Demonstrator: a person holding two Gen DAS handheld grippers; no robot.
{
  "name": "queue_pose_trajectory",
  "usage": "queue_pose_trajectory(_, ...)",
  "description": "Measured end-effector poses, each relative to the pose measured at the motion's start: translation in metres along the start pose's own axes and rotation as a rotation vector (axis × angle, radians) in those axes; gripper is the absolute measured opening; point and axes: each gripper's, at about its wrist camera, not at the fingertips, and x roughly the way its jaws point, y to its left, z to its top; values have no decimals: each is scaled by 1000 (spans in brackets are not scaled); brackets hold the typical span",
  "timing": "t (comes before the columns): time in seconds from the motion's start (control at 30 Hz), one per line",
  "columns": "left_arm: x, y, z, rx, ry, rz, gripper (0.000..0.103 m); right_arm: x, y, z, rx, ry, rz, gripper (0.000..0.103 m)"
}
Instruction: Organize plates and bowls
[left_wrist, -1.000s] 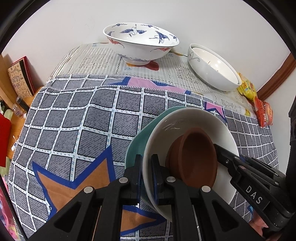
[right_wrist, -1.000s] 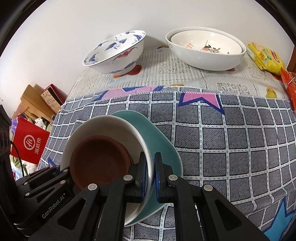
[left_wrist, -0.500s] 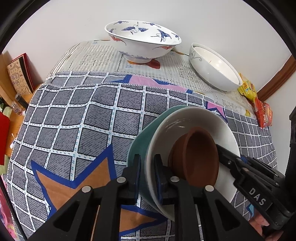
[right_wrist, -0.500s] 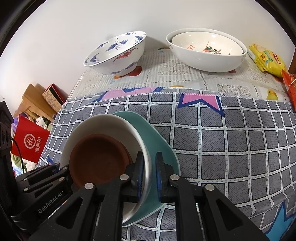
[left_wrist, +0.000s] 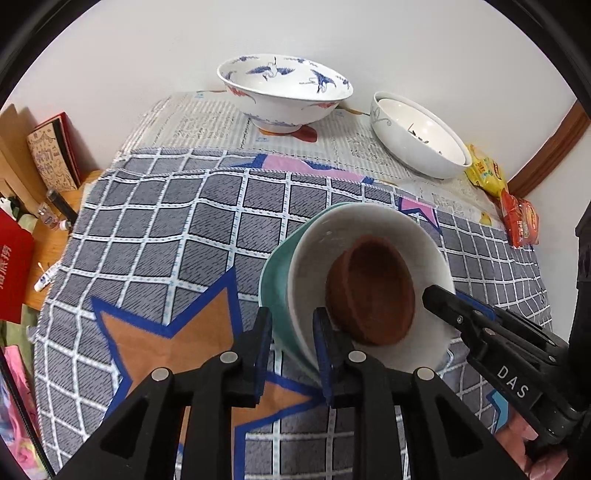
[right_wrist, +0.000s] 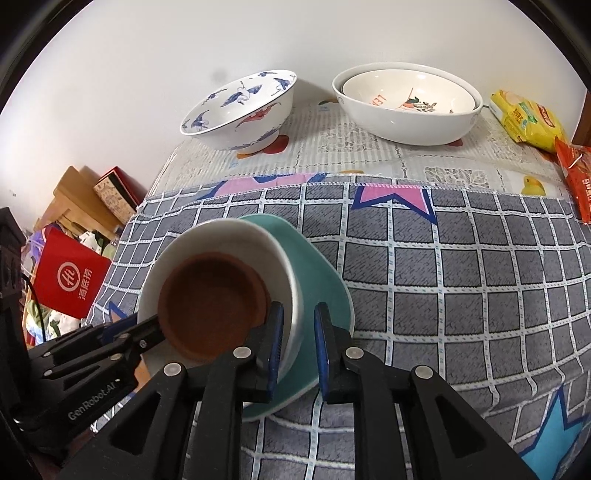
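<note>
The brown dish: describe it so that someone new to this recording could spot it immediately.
Start at the grey checked cloth covering the near half of the table. On it sits a stack: a teal plate, a white bowl in that, and the brown dish innermost. It is the smallest piece, matte and plain, unlike the glossy bowls.

Light was bright, even, soft; shadows faint. Fisheye bent both views, corners black. Wall (left_wrist: 147, 55) looked washed out. White bowl (right_wrist: 406, 110) carried mild sheen. Focus was sharp mid-frame, softer toward rim clutter.
</note>
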Motion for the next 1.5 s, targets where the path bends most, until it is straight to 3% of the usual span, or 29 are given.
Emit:
queue_pose_trajectory(0.17,-24,-9,-9,19,-34,7,26,-23,-2,-9,-12,-7,8,20)
queue_pose_trajectory(0.3,-45,-26,-20,50,-76,0,30,-53,-9,-20,-22,-49,-42,24)
queue_pose_trajectory(0.53,-81,-66,-44,113,-172,-16,48,-114,-35,-47,-7,-141,-118,39)
queue_pose_trajectory(0.77,-105,-95,-78,119,-212,-23,54,-171,-61,-78,11,-223,-209,41)
queue_pose_trajectory(0.9,-118,-107,-99,129,-235,-20,64,-193,-70,-97,10,-245,-255,41)
queue_pose_trajectory(1.0,-129,-116,-112,138,-256,-19,66,-208,-76,-112,21,-266,-261,52)
queue_pose_trajectory(1.07,-139,-121,-122,148,-280,-8,78,-216,-79,-120,30,-272,-256,59)
queue_pose_trajectory(1.17,-150,-126,-132,150,-318,24,88,-229,-83,-134,43,-300,-260,80)
queue_pose_trajectory(1.23,-155,-129,-139,153,-330,37,89,-238,-84,-143,36,-330,-275,87)
queue_pose_trajectory(1.5,-168,-132,-157,155,-345,44,91,-258,-84,-164,43,-343,-278,89)
